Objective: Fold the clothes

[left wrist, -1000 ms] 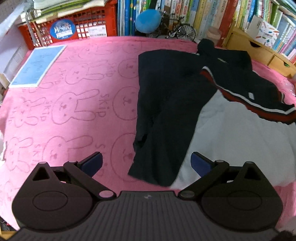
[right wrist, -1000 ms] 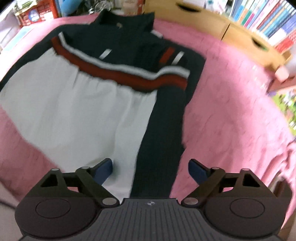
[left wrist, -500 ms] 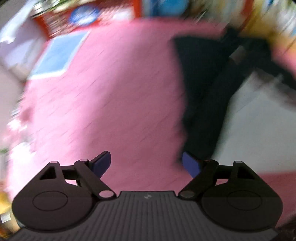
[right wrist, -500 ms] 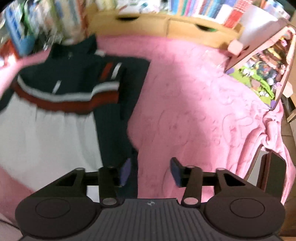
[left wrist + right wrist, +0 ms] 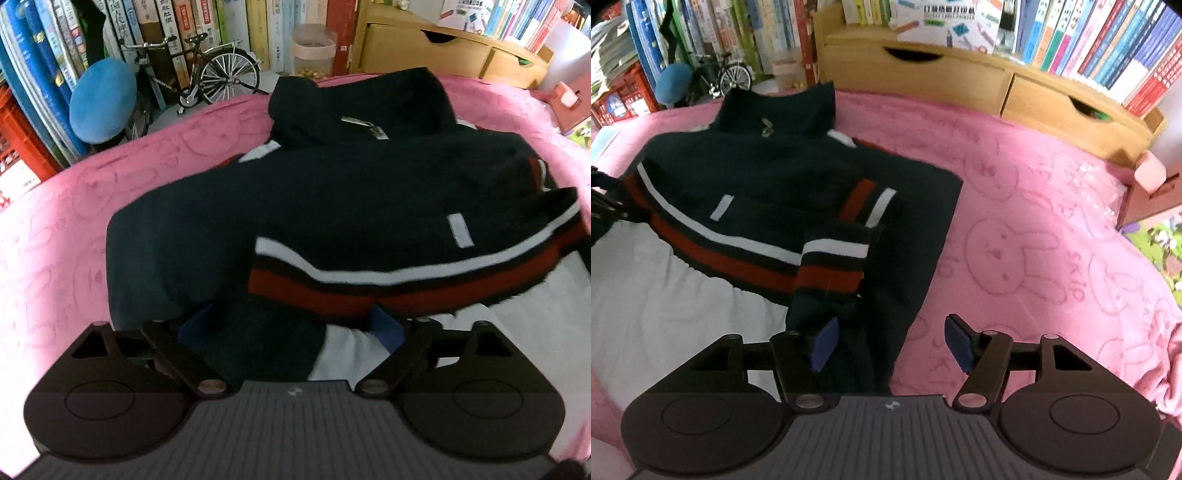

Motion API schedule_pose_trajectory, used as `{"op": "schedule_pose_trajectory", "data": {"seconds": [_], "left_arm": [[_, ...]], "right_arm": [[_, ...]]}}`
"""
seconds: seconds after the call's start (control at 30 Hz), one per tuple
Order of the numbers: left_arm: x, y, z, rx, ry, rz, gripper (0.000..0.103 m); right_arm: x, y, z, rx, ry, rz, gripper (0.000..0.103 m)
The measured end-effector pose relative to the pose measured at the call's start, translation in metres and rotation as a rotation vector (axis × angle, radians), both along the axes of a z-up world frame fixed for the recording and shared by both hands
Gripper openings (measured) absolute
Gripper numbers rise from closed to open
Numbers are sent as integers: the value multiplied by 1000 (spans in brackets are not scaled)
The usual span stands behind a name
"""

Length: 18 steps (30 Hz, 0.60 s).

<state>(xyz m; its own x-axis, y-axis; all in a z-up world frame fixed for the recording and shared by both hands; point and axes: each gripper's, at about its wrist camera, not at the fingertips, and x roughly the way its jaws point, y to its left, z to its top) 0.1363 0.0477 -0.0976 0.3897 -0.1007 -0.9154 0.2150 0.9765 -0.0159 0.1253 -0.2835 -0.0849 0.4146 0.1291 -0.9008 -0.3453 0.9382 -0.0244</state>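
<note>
1. left tongs are spread wide and still opening a touch, hanging right over the dark sleeve where it meets the red and white stripe band. cloth sits in the gap between the blue pads but they aren't pinching it, so nothing is held
2. right tongs are about halfway apart and opening too. the other sleeve, with its striped cuff folded in over the front, runs down just beside the left pad. some dark cloth lies in the gap, the right pad is over bare pink blanket, no grip that i can see
3. the jacket itself: dark navy top, red and white chest stripes, white lower half, lying flat and front-up on the pink bunny blanket that covers the surface, collar pointing at the bookshelf. both sleeves look laid in across the body
4. so my read is the sleeve-folding step is basically done and we're between grabs
5. next move imo needs both tongs to get hold of the same edge, probably the white hem or the shoulders, and bring it over evenly so the jacket halves. the white part looks soft and rumply, so pinch one layer short and it'll drag crooked
6. background stuff like the little model bicycle and the wooden drawers sits well apart from the jacket, not in the way
</note>
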Motion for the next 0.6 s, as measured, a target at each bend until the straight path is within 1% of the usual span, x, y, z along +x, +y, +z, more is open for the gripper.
{"op": "schedule_pose_trajectory", "data": {"seconds": [0.07,0.1,0.13,0.2,0.23,0.27,0.3,0.33,0.37,0.4,0.43,0.47,0.5,0.53,0.57,0.6], "left_arm": [[-2,8,4,-22,-8,-5,87],[-4,13,9,-33,-12,-1,84],[-6,19,12,-45,-14,9,84],[-9,32,17,-83,-18,38,84],[-9,37,18,-109,-17,55,88],[-4,39,14,-140,-1,69,100],[2,40,9,-166,17,85,103],[11,37,3,-163,42,104,103],[14,31,-1,-128,56,107,103],[16,22,-2,-79,49,73,103],[17,13,-4,-30,41,38,103],[18,5,-5,14,31,5,103],[15,1,-3,37,12,-23,101],[12,-2,0,46,-6,-36,90],[8,-3,6,50,-26,-43,67],[4,-1,13,47,-43,-46,51]], "right_arm": [[-4,-8,8,17,-31,-16,75],[-3,-15,13,54,-34,-32,85],[-2,-22,19,90,-36,-48,89],[0,-36,29,163,-41,-81,90],[1,-43,34,200,-42,-97,91],[5,-44,34,248,-22,-94,91],[10,-39,31,262,-8,-79,91],[14,-34,28,275,5,-64,90],[19,-23,22,246,17,-46,89],[24,-13,16,216,28,-27,84],[29,-2,10,187,40,-9,63],[32,8,3,165,64,6,49],[33,17,-3,150,93,22,30],[31,26,-4,116,86,41,30],[29,35,-5,83,79,61,29],[24,39,0,58,55,84,28]]}}
